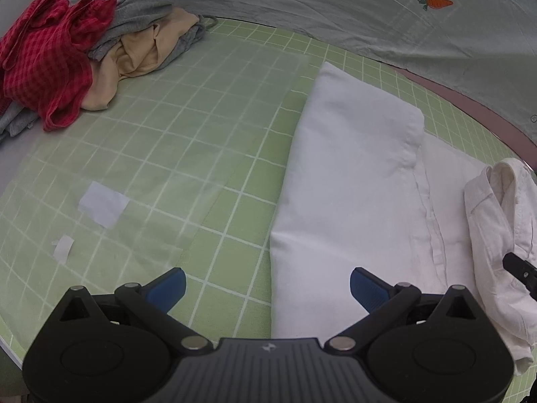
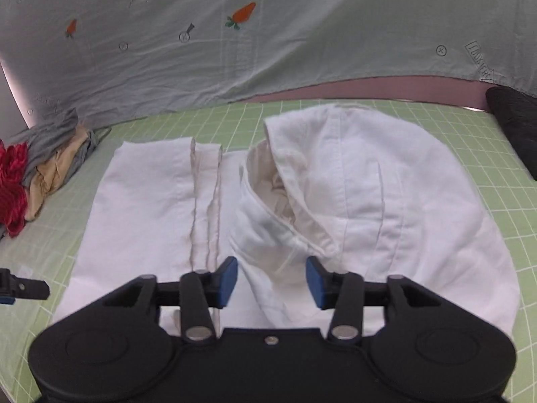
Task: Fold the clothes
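Observation:
A white shirt [image 1: 352,174] lies on the green grid mat [image 1: 235,221]. In the right wrist view its left part [image 2: 144,201] is spread flat, and its right part [image 2: 396,184] is folded over in a rounded hump with the collar [image 2: 288,201] gaping in the middle. My left gripper [image 1: 268,285] stands wide open over the shirt's near left edge, with nothing pressed between its pads. My right gripper [image 2: 272,282] is open just above the fold by the collar; its blue pads do not press the cloth. A tip of the right gripper [image 1: 520,268] shows at the shirt's collar end.
A pile of clothes sits at the mat's far left: red checked [image 1: 43,67], grey [image 1: 144,10] and beige [image 1: 144,53]. A pale cloth with carrot prints [image 2: 235,60] hangs behind. A translucent sheet [image 1: 201,107] with white paper patches covers part of the mat. A dark object [image 2: 513,127] lies at far right.

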